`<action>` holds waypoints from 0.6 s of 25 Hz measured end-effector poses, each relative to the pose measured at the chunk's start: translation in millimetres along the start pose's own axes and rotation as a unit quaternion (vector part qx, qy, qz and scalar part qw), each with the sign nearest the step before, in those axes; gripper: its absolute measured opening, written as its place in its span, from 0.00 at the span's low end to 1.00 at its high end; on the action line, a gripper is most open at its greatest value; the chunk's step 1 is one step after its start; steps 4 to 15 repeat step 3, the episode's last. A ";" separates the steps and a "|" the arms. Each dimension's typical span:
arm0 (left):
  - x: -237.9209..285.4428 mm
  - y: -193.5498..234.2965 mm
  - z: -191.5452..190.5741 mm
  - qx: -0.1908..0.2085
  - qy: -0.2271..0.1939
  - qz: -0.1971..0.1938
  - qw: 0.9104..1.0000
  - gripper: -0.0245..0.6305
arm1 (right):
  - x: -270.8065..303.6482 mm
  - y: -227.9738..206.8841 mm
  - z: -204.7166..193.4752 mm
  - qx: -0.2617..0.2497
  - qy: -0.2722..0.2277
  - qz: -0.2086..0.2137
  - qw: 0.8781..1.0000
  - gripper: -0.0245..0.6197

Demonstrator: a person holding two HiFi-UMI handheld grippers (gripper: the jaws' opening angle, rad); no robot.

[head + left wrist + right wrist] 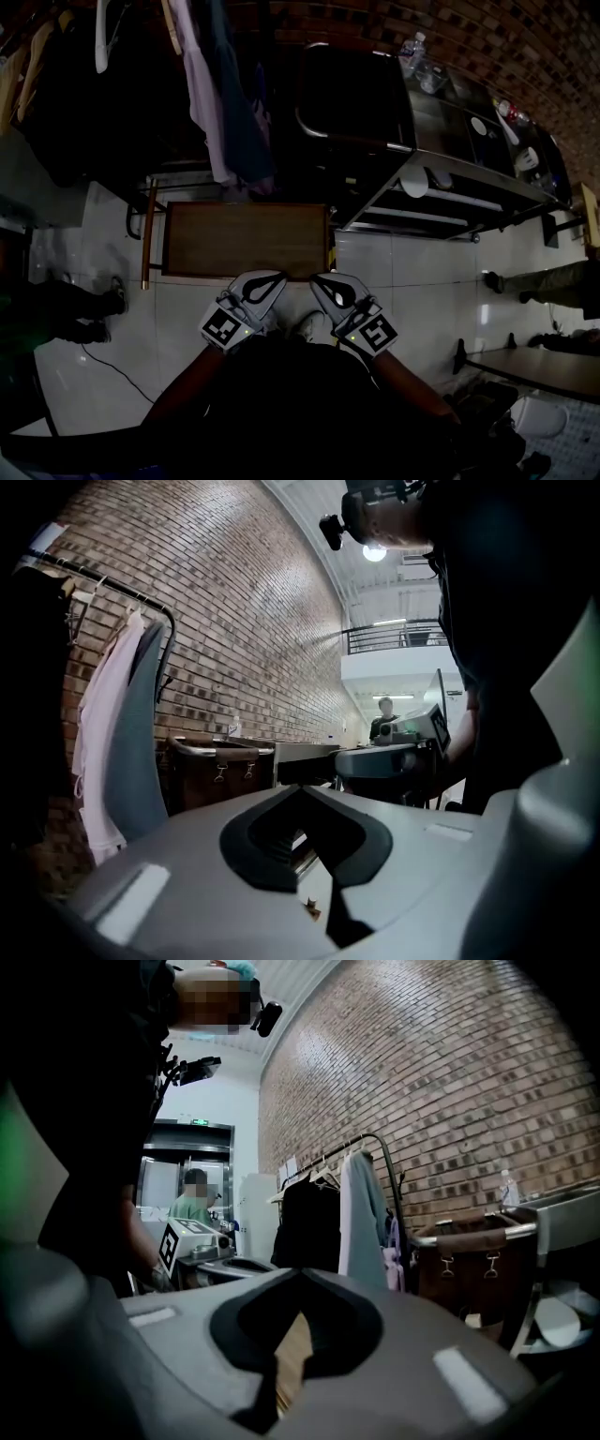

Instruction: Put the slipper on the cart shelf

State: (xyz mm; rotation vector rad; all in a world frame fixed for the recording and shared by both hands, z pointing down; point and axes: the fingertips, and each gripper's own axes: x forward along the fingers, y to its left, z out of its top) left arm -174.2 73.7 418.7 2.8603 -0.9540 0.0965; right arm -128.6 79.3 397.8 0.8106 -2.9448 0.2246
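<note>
Both grippers are held close to my body above the near edge of a low wooden table (246, 239). My left gripper (273, 278) (300, 791) is shut and holds nothing. My right gripper (322, 279) (300, 1275) is also shut and empty, and the two tips sit side by side. The metal cart (450, 178) with open shelves stands to the far right. A pale rounded thing (415, 181) (561, 1322) lies on one of its shelves, but the light is too dim to tell what it is. I cannot make out a slipper with certainty.
A rail of hanging clothes (220, 103) stands behind the table, with a dark bin (356, 94) beside it. A person's shoes (98, 302) are on the white tile floor to the left. Another person's legs (544, 281) are at the right, near a table corner (525, 361).
</note>
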 end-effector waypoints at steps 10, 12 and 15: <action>0.3 1.3 3.3 0.005 0.002 0.002 1.000 0.04 | -0.9 -2.6 1.0 0.003 0.001 -0.001 1.000 0.04; 0.3 1.3 3.3 0.005 0.002 0.002 1.000 0.04 | -0.9 -2.6 1.0 0.003 0.001 -0.001 1.000 0.04; 0.3 1.3 3.3 0.005 0.002 0.002 1.000 0.04 | -0.9 -2.6 1.0 0.003 0.001 -0.001 1.000 0.04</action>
